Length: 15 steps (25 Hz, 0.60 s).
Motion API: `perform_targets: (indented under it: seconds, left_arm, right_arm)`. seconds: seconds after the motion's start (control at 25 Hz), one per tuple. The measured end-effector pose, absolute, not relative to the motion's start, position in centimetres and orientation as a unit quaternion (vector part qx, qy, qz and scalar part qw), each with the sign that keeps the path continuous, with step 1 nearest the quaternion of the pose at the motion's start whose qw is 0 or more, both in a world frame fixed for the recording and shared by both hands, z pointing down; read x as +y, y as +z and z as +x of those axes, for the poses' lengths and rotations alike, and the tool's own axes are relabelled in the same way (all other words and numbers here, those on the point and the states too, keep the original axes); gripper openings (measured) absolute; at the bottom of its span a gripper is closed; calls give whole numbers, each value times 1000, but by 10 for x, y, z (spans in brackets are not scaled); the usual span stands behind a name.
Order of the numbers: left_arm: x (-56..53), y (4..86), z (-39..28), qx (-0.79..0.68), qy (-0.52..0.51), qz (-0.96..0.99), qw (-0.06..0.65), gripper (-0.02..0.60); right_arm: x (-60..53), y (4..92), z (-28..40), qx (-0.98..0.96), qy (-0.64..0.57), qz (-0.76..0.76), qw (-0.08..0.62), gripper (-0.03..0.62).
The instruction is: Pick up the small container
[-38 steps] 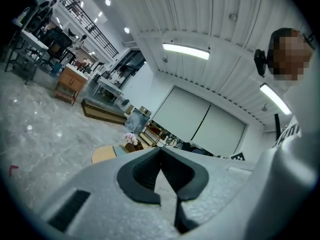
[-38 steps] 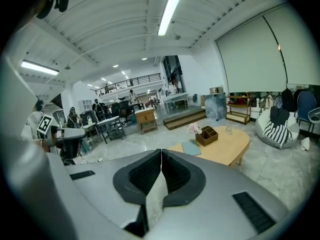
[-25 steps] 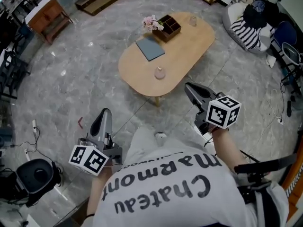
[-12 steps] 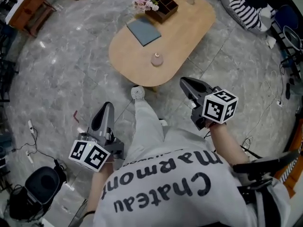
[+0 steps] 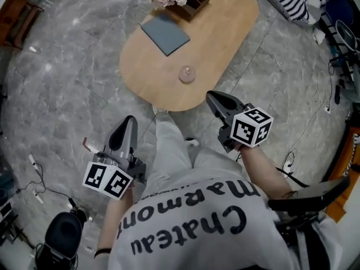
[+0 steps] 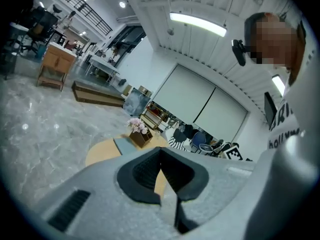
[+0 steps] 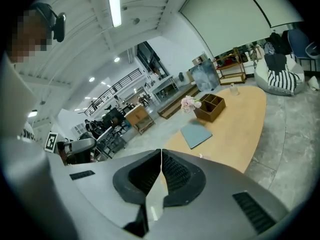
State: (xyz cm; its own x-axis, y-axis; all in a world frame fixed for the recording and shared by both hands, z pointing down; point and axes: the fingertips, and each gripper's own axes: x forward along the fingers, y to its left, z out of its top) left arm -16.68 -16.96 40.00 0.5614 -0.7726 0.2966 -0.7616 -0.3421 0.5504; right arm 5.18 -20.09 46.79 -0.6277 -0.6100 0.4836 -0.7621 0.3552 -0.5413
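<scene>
From above, the small container (image 5: 187, 75) sits on the wooden table (image 5: 225, 38), near its close end. The left gripper (image 5: 129, 120) and right gripper (image 5: 210, 97) hang off the table. In the left gripper view, the jaws are shut tight and hold nothing. In the right gripper view, the jaws are shut and empty too.
</scene>
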Motion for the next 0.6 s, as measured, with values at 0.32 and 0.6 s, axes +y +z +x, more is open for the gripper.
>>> perform_targets:
  seconds: [0.32,0.6]
  left_arm:
    - [-255,484,-171,-455,67,818,345,14]
    - [-279,543,-136,-408,85,821,390,14]
  right_arm:
    - [-256,547,33,-784,429,428,139,14]
    - [-273,618,40,-768,426,439,189,14]
